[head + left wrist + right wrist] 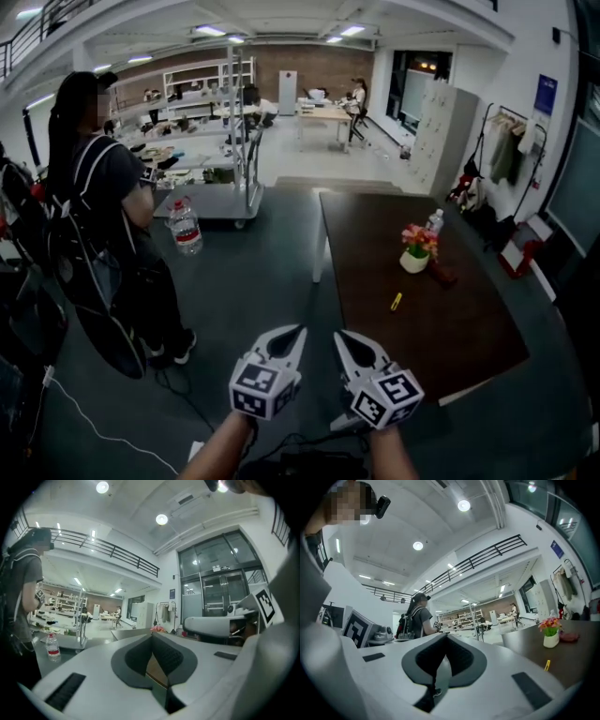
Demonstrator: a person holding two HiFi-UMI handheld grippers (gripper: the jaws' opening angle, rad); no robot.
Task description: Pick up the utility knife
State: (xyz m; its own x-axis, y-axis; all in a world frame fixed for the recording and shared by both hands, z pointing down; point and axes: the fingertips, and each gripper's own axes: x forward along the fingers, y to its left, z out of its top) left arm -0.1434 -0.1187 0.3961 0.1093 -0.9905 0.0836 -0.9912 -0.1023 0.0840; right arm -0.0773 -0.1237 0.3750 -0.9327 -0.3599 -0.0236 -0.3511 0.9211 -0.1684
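Resting on one table (pixel 450 337): one utility knife (pixel 397 301).

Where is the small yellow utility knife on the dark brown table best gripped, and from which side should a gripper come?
Probably mid-length, across its narrow width, from above. The small yellow utility knife lies flat on the dark brown table, a thin bar with bare tabletop along both long sides; the white flower pot stands apart behind it. The shut right gripper must open first.
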